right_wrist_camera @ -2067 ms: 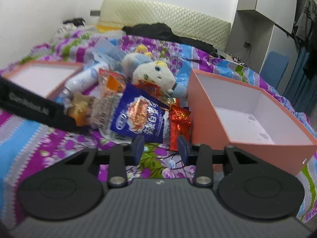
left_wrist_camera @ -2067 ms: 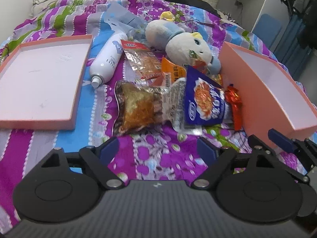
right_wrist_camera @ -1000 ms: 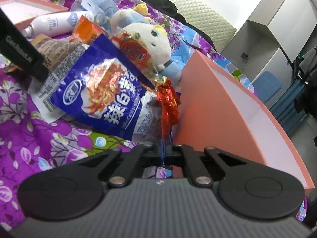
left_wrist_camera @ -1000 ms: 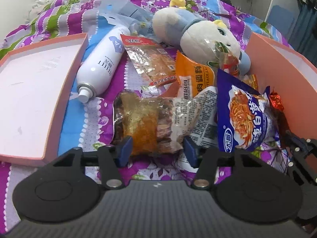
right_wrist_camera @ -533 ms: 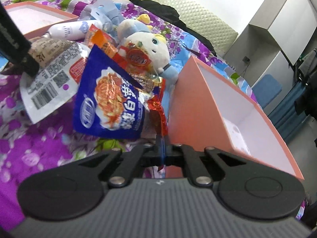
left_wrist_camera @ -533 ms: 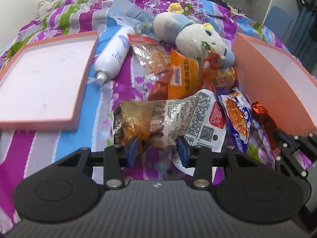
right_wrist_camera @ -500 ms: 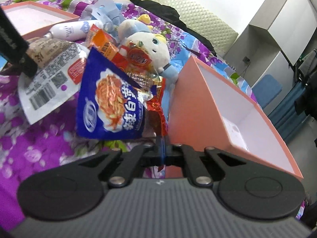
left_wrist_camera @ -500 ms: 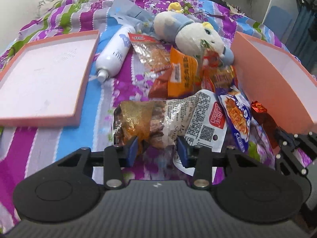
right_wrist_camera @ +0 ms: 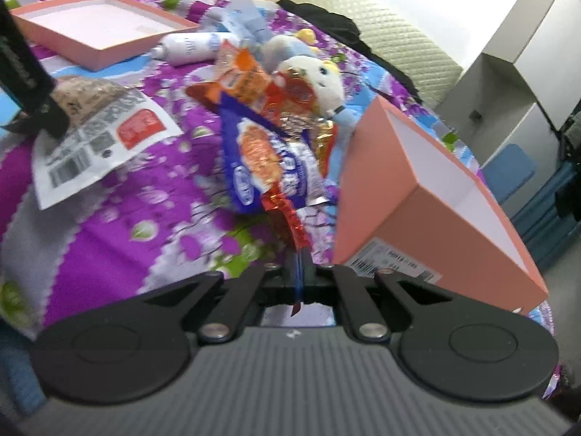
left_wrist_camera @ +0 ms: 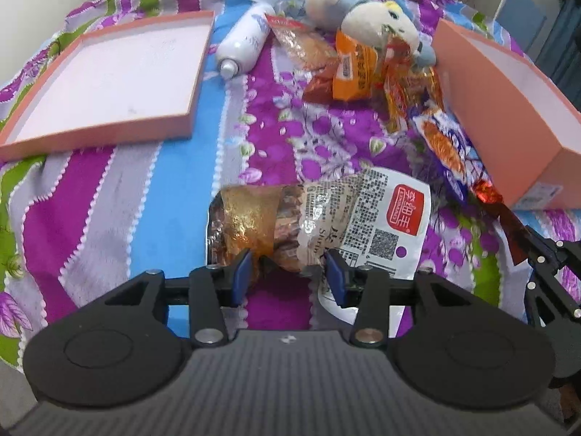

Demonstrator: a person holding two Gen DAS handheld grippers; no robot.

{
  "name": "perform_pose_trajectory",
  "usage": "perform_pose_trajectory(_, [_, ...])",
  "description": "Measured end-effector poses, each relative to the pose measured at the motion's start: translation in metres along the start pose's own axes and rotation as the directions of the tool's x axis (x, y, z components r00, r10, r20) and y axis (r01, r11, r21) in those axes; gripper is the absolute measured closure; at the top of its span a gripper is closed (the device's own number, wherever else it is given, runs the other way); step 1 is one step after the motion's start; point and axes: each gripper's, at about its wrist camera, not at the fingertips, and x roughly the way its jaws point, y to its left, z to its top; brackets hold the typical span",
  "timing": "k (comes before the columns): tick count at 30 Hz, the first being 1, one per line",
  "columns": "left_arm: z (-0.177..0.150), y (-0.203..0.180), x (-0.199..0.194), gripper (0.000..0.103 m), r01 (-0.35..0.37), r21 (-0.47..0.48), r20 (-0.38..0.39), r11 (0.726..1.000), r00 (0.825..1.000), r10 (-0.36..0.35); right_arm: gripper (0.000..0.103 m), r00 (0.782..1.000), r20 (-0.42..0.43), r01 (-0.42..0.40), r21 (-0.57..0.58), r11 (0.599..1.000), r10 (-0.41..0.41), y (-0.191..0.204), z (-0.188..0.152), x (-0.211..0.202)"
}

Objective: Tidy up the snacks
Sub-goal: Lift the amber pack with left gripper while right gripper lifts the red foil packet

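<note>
- Progress, judged: early; no snack visible in the part of the deep pink box (left_wrist_camera: 508, 109) that shows, both grippers loaded, several packets left on the bedspread (left_wrist_camera: 90, 210).
- Far left of the deep pink box: shallow pink tray (left_wrist_camera: 109, 72), nothing in it; just beside its near-side corner, a white spray bottle (left_wrist_camera: 243, 45) lying flat, no snack, likely to be left out.
- Left of the box, nearest the camera: clear-and-white snack pack (left_wrist_camera: 308, 218) between the pads of the left gripper (left_wrist_camera: 287, 274); clamped on its lower edge, jaws just eased a little wider, pack between them.
- Left of the box, at its far corner: plush toy (left_wrist_camera: 370, 18) with an orange packet (left_wrist_camera: 354, 69) and other wrappers heaped against it; not yet sorted.
- Against the box's outer wall: blue packet (left_wrist_camera: 443, 141), touching a red foil snack (left_wrist_camera: 488, 192).
- At the box's near corner: right gripper (right_wrist_camera: 299, 272), fingers together, pinched on the tail of the red foil snack; joined to the blue packet or only touching it, cannot tell.
- Left wrist view only: whole tray floor, left pads on the pack.
- Right wrist view only: white inside of the box, barcode label on its near wall, the pinch on the foil tail.
</note>
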Motion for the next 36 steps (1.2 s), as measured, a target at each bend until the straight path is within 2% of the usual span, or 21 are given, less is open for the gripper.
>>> perform_pose_trajectory(3, [-0.003, -0.002, 0.001, 0.044, 0.015, 0.039, 0.002, 0.999, 1.000, -0.015, 0.093, 0.999, 0.011, -0.049, 0.043, 0.998, 0.048, -0.004, -0.004, -0.002])
perform_pose_trajectory(4, [-0.004, -0.002, 0.000, 0.037, 0.017, 0.048, 0.000, 0.999, 1.000, -0.017, 0.081, 0.997, 0.015, -0.076, 0.069, 0.995, 0.075, -0.007, -0.005, -0.002])
perform_pose_trajectory(5, [-0.005, -0.002, -0.001, 0.034, 0.012, 0.053, -0.003, 0.999, 1.000, -0.012, 0.062, 0.995, 0.016, -0.100, 0.103, 0.990, 0.099, -0.010, -0.005, -0.002])
perform_pose_trajectory(6, [-0.003, -0.004, -0.001, 0.029, 0.006, 0.057, 0.000, 0.998, 1.000, -0.006, 0.052, 0.993, 0.017, -0.117, 0.142, 0.983, 0.116, -0.013, -0.006, -0.001])
perform_pose_trajectory(7, [-0.002, -0.005, -0.003, 0.025, 0.001, 0.064, 0.008, 0.998, 1.000, -0.001, 0.036, 0.991, 0.023, -0.134, 0.177, 0.975, 0.132, -0.017, -0.006, -0.001])
perform_pose_trajectory(8, [-0.003, -0.005, -0.005, 0.024, -0.008, 0.078, 0.023, 0.997, 1.000, 0.007, 0.034, 0.988, 0.037, -0.153, 0.217, 0.964, 0.148, -0.021, -0.006, 0.000])
perform_pose_trajectory(10, [-0.002, -0.009, -0.008, 0.019, -0.032, 0.112, 0.057, 0.993, 0.998, 0.026, 0.034, 0.985, 0.050, -0.174, 0.285, 0.943, 0.167, -0.027, -0.005, 0.005])
perform_pose_trajectory(12, [-0.001, -0.011, -0.006, 0.019, -0.043, 0.147, 0.067, 0.988, 0.997, 0.033, 0.034, 0.983, 0.056, -0.185, 0.333, 0.925, 0.176, -0.032, -0.005, 0.012])
perform_pose_trajectory(16, [0.003, -0.013, 0.005, 0.018, -0.063, 0.207, 0.080, 0.976, 0.996, 0.047, 0.034, 0.982, 0.052, -0.189, 0.368, 0.911, 0.183, -0.038, -0.004, 0.029])
perform_pose_trajectory(19, [0.007, -0.012, 0.014, 0.012, -0.054, 0.199, 0.082, 0.978, 0.996, 0.039, 0.034, 0.974, 0.049, -0.224, 0.387, 0.895, 0.223, -0.039, -0.005, 0.038])
perform_pose_trajectory(24, [0.009, -0.011, 0.030, 0.011, -0.026, 0.172, 0.071, 0.985, 0.997, 0.014, 0.035, 0.973, 0.050, -0.227, 0.386, 0.894, 0.226, -0.039, -0.004, 0.044])
perform_pose_trajectory(27, [0.008, -0.009, 0.037, 0.012, 0.004, 0.115, 0.050, 0.993, 0.999, -0.010, 0.035, 0.972, 0.051, -0.233, 0.386, 0.893, 0.231, -0.038, -0.004, 0.046])
perform_pose_trajectory(29, [0.005, -0.009, 0.040, 0.013, 0.007, 0.083, 0.051, 0.997, 0.999, -0.011, 0.038, 0.970, 0.046, -0.239, 0.385, 0.892, 0.240, -0.037, -0.005, 0.049])
perform_pose_trajectory(34, [0.000, -0.021, 0.033, 0.029, -0.022, 0.061, 0.076, 0.998, 0.997, 0.017, 0.047, 0.969, 0.029, -0.237, 0.378, 0.895, 0.245, -0.035, -0.004, 0.055])
perform_pose_trajectory(36, [0.000, -0.024, 0.029, 0.033, -0.026, 0.041, 0.079, 0.999, 0.997, 0.022, 0.047, 0.968, 0.031, -0.243, 0.381, 0.892, 0.250, -0.036, -0.003, 0.055])
